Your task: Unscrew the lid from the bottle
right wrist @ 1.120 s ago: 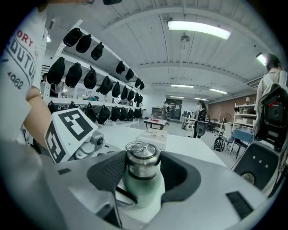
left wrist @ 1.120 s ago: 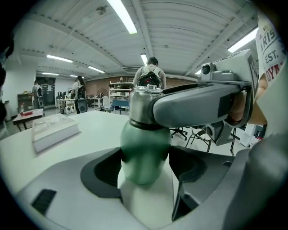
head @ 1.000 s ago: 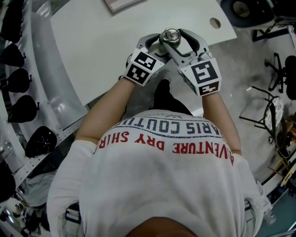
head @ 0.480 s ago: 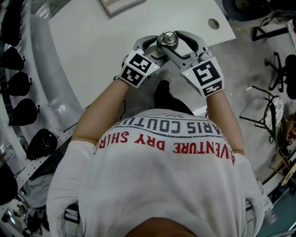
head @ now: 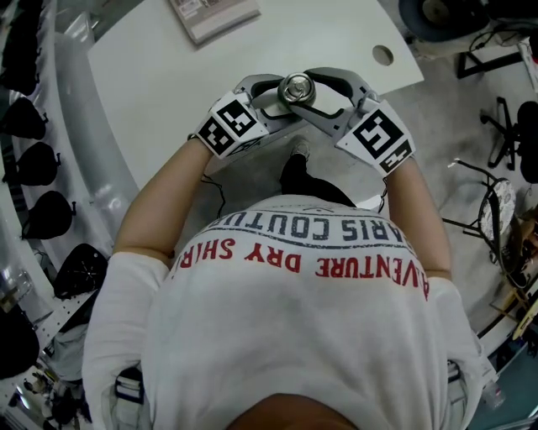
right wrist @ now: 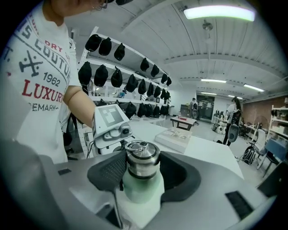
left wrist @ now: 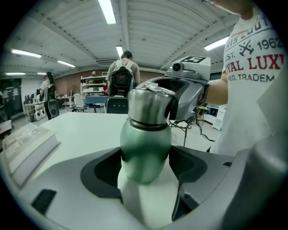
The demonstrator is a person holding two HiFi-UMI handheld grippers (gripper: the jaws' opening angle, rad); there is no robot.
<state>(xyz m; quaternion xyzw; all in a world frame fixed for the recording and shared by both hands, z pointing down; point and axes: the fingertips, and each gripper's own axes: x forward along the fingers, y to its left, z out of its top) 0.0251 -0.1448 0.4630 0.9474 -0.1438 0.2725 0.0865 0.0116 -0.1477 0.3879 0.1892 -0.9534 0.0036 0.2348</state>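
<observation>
A green bottle (left wrist: 146, 148) with a steel lid (head: 296, 86) stands upright at the near edge of the white table (head: 168, 67). My left gripper (head: 277, 94) comes in from the left and is shut on the green body, with its pads (left wrist: 108, 168) against both sides. My right gripper (head: 318, 88) reaches in from the right, higher up, and is shut on the steel lid (right wrist: 141, 164). The green body (right wrist: 140, 188) shows below its pads (right wrist: 110, 173). Each gripper appears in the other's view: the right gripper (left wrist: 189, 85) behind the lid (left wrist: 148, 105), the left gripper (right wrist: 110, 121) behind the bottle.
A flat book (head: 214, 17) lies at the far side of the table, and a round cable hole (head: 382, 55) is at its right corner. Black caps (right wrist: 112, 76) hang on a rack to the left. Stands and cables (head: 496, 193) crowd the floor on the right. A person with a backpack (left wrist: 122, 76) stands far off.
The two marker cubes have swung apart: the left gripper moved left, the right gripper turned counter-clockwise about the lid. Bottle and both grips otherwise look the same.
</observation>
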